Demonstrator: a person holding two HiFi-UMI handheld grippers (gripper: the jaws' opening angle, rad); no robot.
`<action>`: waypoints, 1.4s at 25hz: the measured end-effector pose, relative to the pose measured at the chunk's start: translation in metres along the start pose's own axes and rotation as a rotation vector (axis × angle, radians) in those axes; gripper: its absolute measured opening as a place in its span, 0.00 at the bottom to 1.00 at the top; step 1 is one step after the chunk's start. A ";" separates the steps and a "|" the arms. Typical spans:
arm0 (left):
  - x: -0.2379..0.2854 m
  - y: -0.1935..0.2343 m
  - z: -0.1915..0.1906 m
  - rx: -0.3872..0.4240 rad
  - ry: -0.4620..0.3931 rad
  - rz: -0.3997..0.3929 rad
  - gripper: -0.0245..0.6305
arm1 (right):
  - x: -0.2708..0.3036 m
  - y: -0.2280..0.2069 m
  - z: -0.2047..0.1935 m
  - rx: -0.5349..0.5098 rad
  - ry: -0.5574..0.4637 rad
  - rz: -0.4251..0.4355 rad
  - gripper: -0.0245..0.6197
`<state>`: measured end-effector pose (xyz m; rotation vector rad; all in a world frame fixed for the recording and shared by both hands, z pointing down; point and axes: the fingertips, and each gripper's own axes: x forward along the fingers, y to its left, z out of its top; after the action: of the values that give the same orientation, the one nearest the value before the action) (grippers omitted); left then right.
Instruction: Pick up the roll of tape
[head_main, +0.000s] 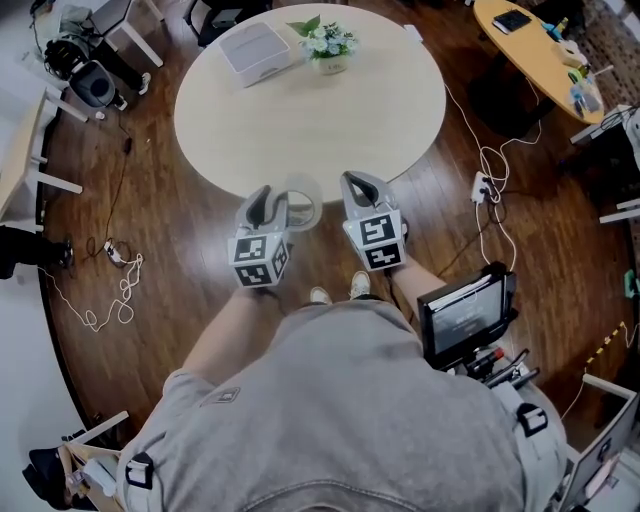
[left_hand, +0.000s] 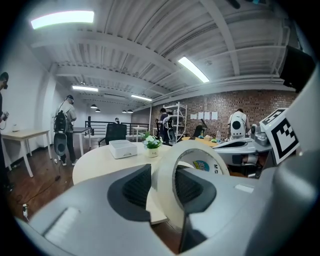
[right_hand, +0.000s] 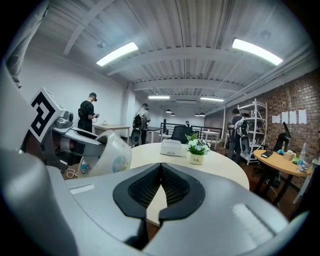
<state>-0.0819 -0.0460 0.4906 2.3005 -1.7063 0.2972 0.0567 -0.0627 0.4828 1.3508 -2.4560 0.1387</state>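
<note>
roll of tape (left_hand: 162, 192), inner label: "M-G", rest cut off | flower pot (right_hand: 195, 159): "Life" | other print unreadable

1. The roll of tape (left_hand: 164, 172) is seen as matt, off-white paper.
2. The left gripper (left_hand: 165, 186) and right gripper (right_hand: 161, 187) are cased in smooth grey plastic; their fingers (left_hand: 135, 186) are lined with black ribbed rubber.
3. The tabletop (head_main: 330, 120) is finished pale and smooth; the floor (head_main: 180, 220) around it is laid in glossy dark wood.
</note>
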 end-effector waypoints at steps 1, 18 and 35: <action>-0.001 0.000 -0.001 -0.001 -0.001 -0.004 0.22 | -0.001 0.001 0.000 0.000 0.001 -0.003 0.06; 0.004 0.001 -0.001 -0.009 -0.016 -0.056 0.22 | 0.000 0.004 -0.004 -0.009 0.022 -0.031 0.06; 0.006 0.006 0.001 -0.015 -0.007 -0.068 0.22 | 0.002 0.003 -0.002 -0.014 0.031 -0.042 0.06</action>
<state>-0.0861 -0.0536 0.4921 2.3458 -1.6242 0.2618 0.0532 -0.0623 0.4857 1.3834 -2.3967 0.1307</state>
